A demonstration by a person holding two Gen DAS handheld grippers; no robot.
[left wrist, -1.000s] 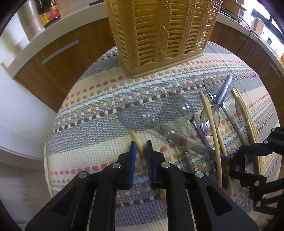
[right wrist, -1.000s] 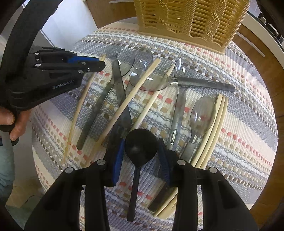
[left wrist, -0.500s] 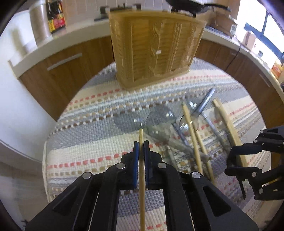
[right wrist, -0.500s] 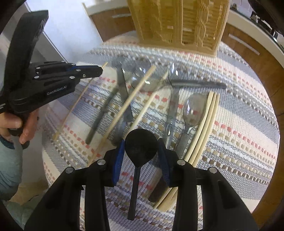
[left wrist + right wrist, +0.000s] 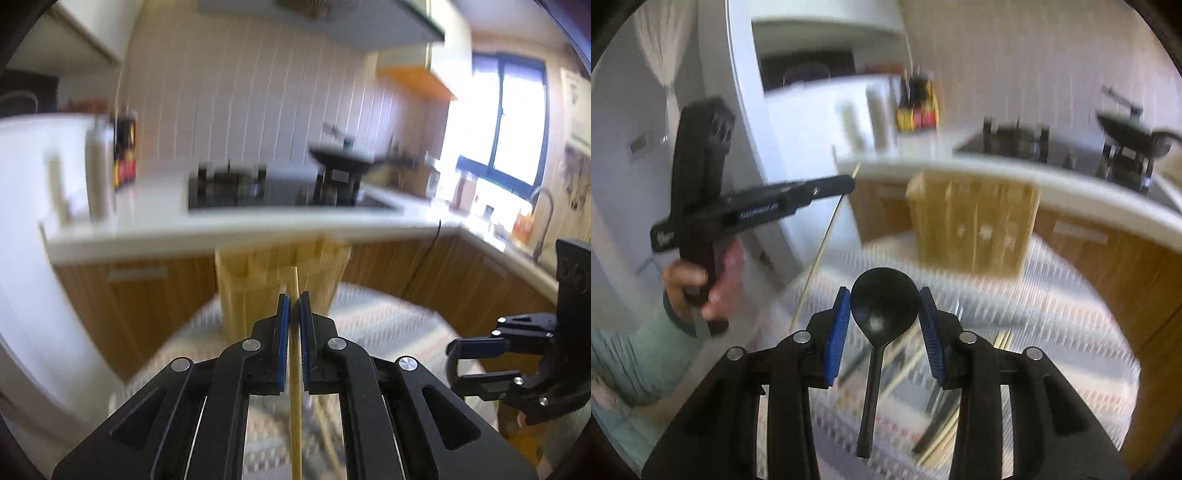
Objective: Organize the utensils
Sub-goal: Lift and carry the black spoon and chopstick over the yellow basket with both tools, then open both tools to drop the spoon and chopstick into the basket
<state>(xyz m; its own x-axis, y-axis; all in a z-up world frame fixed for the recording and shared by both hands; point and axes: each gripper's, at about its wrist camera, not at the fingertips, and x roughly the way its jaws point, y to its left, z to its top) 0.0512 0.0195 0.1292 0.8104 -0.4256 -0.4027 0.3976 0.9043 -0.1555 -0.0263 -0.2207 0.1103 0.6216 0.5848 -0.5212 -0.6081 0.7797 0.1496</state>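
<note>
My left gripper (image 5: 293, 300) is shut on a wooden chopstick (image 5: 295, 387) and holds it up in the air, pointing toward the yellow wicker basket (image 5: 273, 273). My right gripper (image 5: 884, 301) is shut on a black spoon (image 5: 882, 306), its bowl between the blue pads and its handle hanging down. In the right wrist view the left gripper (image 5: 846, 182) shows at the left with the chopstick (image 5: 827, 236) slanting down from it. The basket (image 5: 975, 225) stands at the far side of the striped mat (image 5: 1052, 314). Both views are blurred.
Several utensils and chopsticks (image 5: 908, 365) lie on the mat below my right gripper. A white kitchen counter (image 5: 229, 229) with a stove (image 5: 258, 188), a wok and bottles runs behind the table. Wooden cabinets (image 5: 140, 295) stand under it.
Both grippers have lifted and tilted up from the mat, so the views now face the counter. The chopstick and the black spoon rose with them.
</note>
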